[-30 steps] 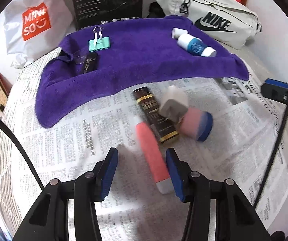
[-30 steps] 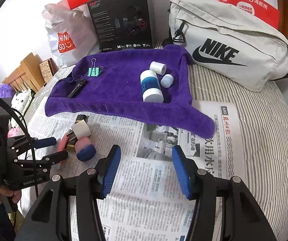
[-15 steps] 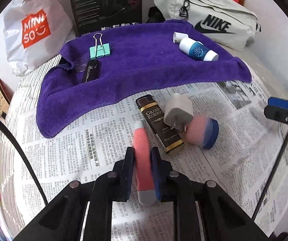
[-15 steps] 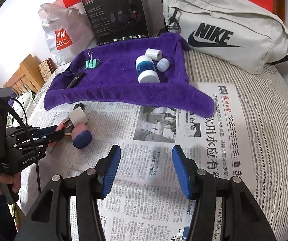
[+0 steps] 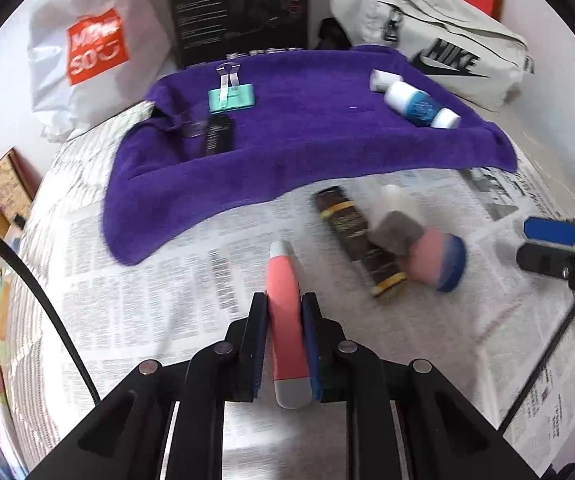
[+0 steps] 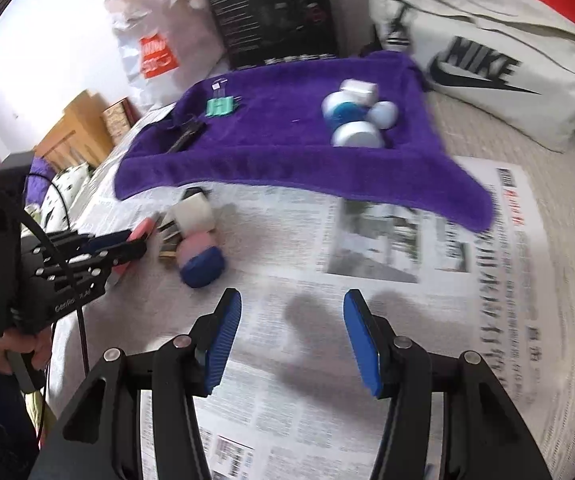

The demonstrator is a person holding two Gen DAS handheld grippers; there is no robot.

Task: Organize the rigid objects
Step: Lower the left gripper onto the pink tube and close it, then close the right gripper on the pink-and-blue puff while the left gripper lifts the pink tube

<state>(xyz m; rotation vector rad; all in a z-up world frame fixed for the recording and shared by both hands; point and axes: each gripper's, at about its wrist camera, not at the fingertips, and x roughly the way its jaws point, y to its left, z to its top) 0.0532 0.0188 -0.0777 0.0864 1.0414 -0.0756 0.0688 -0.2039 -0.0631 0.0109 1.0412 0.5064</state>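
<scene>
Left gripper (image 5: 285, 344): fingers narrow, clamped on the pink tube (image 5: 285, 300) from both flanks. Tube's long axis runs along the fingers, 6 to 12 o'clock in the left wrist view; grey cap end sits back between the pads at 6, rounded tip pokes out ahead toward 12. Whether it is off the newspaper (image 5: 147, 280) I cannot tell.

Right gripper (image 6: 291, 340): fingers wide, nothing between them, hanging over bare newsprint with their shadows just ahead.

Purple towel (image 5: 307, 152) lies at 12 o'clock from the held tube, near but not touching. Already on it: teal binder clip (image 5: 231, 96), a dark flat item (image 5: 219, 136) at its left part, blue-and-white bottle (image 5: 421, 110) with a small white cap (image 5: 381, 79) at the right.

Left on the paper, at about 2 o'clock from the left fingers: black-and-gold box (image 5: 357, 236), long axis slanting 11 to 5; a white plug-like block (image 5: 397, 216) leaning on it; pink-and-blue cylinder (image 5: 437, 258) touching both. Blurred, so details are unsure.

Judgement: the tube is gripped and bound for the towel, straight ahead along its own axis, toward open cloth between clip and bottle. From the right wrist view the leftover cluster sits at 10 o'clock; the free right gripper looks fit to take it.
</scene>
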